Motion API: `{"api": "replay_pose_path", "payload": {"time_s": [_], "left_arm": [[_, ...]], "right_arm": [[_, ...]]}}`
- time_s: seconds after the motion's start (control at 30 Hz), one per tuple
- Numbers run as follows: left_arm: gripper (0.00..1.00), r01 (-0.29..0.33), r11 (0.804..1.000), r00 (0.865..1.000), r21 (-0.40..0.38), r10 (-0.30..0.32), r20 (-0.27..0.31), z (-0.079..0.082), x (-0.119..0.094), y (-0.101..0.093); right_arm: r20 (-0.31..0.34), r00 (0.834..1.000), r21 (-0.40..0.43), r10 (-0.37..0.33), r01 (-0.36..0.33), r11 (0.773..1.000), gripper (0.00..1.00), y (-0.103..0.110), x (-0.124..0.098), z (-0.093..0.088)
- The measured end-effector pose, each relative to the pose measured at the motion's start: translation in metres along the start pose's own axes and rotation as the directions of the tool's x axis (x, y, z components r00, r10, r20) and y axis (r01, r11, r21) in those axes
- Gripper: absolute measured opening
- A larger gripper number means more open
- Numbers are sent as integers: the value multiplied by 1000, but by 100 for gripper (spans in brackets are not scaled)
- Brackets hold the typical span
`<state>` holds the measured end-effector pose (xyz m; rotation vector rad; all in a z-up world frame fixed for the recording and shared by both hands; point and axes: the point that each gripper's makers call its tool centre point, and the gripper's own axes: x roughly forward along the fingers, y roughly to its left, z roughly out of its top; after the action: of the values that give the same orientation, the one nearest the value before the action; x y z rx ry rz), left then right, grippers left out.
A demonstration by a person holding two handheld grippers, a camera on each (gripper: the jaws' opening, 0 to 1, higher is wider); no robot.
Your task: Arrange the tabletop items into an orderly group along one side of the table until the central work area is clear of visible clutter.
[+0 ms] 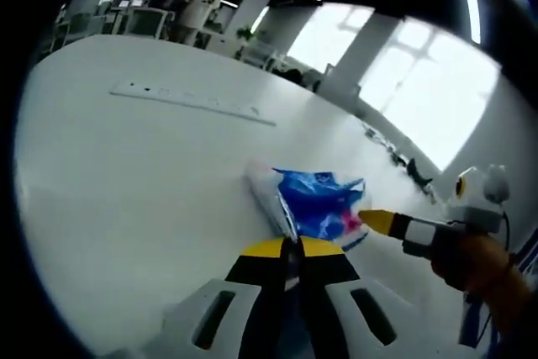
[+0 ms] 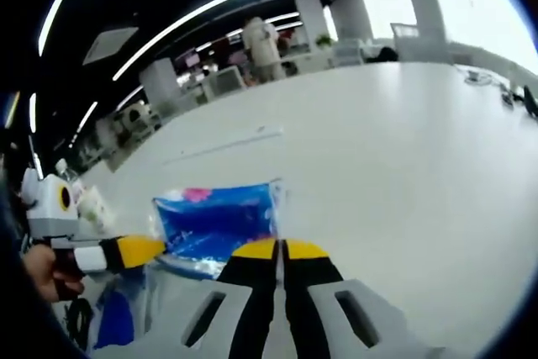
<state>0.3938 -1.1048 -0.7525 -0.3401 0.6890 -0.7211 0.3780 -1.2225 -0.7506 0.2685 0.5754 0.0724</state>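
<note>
White open-plan office behind, with ceiling light strips [image 2: 227,2], tall bright windows [image 1: 429,81] and a person in a pale coat [image 1: 200,6] standing far off among desks. Large white table [image 1: 143,174] spreading across both views, mostly bare. Long flat white strip [image 1: 193,100] lying across its far part, well apart from everything else. Blue and white plastic packet [image 1: 315,203] lying flat near the table's near edge, crumpled, with a pink mark at one end; seen again in the right gripper view [image 2: 214,220] as a shiny blue sheet.

Left gripper [image 1: 292,250] with yellow-tipped black jaws pressed together, pinching the near edge of the packet. Right gripper [image 2: 279,250] likewise closed tight, jaws meeting on the packet's opposite edge beside its corner. Each gripper visible from the other's camera: right one [image 1: 378,221] reaching in from the right with its yellow tip touching the packet's pink end, held by a gloved hand [image 1: 479,262]; left one [image 2: 139,250] entering from the left, yellow tip touching the packet's edge.
</note>
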Motion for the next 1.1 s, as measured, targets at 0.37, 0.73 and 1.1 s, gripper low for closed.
{"api": "replay_pose_path", "payload": {"time_s": [0.37, 0.73, 1.1], "left_arm": [[30, -42, 995, 999, 96, 41, 14, 3, -9, 6], [38, 55, 958, 998, 283, -61, 11, 14, -27, -7], [52, 114, 894, 993, 433, -108, -39, 18, -48, 1]], "right_arm": [[-3, 999, -19, -44, 43, 999, 9, -3, -4, -2], [11, 999, 63, -41, 41, 997, 42, 11, -23, 9], [-45, 999, 80, 26, -23, 997, 67, 44, -53, 4]]}}
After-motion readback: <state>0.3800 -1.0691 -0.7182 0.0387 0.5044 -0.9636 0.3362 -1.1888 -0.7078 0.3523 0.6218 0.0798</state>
